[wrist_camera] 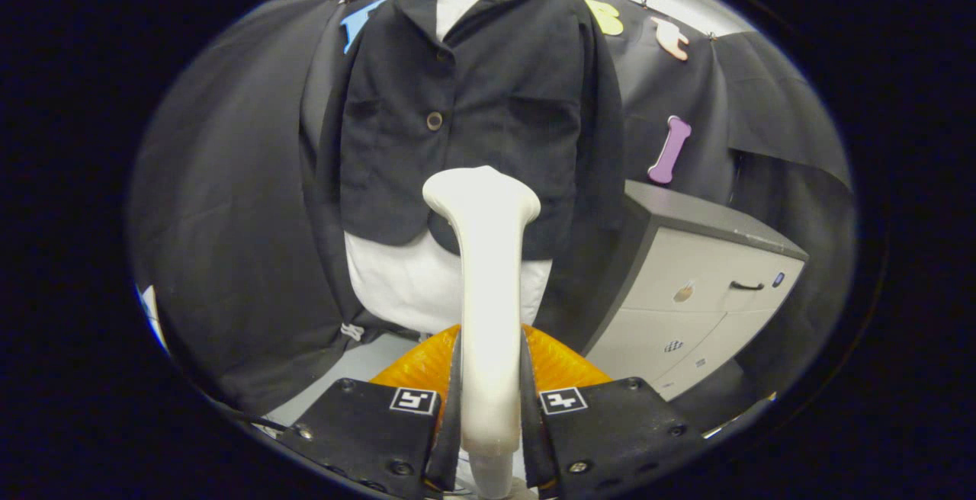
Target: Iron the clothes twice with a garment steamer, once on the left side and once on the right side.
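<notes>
A dark buttoned jacket (465, 111) hangs on a hanger over a white garment (404, 283), straight ahead beyond the fingers. My gripper (488, 408) is shut on the white garment steamer (484, 256), both fingers pressing its handle. The steamer stands upright between the fingers, and its wide head sits in front of the jacket's lower hem, near the middle. I cannot tell whether the head touches the cloth.
A grey cabinet (701, 286) with drawers and a dark handle stands to the right of the jacket. An orange ribbed thing (415, 366) lies low, just behind the fingers. Black cloth walls close in left, right and behind.
</notes>
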Motion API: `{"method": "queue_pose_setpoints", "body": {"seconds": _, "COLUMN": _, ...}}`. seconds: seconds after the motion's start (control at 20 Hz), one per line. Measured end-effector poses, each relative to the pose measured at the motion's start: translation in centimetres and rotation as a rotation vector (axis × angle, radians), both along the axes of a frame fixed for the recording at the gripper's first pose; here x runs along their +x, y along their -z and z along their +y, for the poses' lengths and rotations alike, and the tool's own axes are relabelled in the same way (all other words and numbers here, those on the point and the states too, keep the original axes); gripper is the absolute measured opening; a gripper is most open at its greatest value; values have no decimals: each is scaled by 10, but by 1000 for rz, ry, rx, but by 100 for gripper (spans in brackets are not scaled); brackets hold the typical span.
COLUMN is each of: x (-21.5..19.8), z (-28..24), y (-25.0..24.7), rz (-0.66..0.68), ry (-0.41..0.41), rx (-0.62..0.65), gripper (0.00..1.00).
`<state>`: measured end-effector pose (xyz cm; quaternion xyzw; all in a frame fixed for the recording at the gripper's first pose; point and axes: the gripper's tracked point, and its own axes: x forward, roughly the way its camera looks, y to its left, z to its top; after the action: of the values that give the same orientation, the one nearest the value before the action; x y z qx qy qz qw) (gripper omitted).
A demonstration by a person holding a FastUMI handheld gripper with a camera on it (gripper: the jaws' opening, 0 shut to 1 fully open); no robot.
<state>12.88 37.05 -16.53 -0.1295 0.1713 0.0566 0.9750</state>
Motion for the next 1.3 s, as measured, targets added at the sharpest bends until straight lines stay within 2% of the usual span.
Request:
{"method": "queue_pose_setpoints", "body": {"seconds": 0.2, "x": -4, "z": 29, "y": -62, "rz": -116, "ry": -37, "rx": 56, "gripper": 36}}
{"method": "queue_pose_setpoints", "body": {"seconds": 0.45, "x": 2, "z": 66, "y": -115, "rz": -230, "ry": -77, "rx": 106, "gripper": 36}}
{"method": "queue_pose_setpoints", "body": {"seconds": 0.95, "x": 37, "z": 163, "y": -218, "rz": -443, "ry": -311, "rx": 154, "gripper": 36}}
{"method": "queue_pose_setpoints", "body": {"seconds": 1.3, "x": 67, "z": 214, "y": -286, "rz": -617, "ry": -383, "rx": 177, "gripper": 36}}
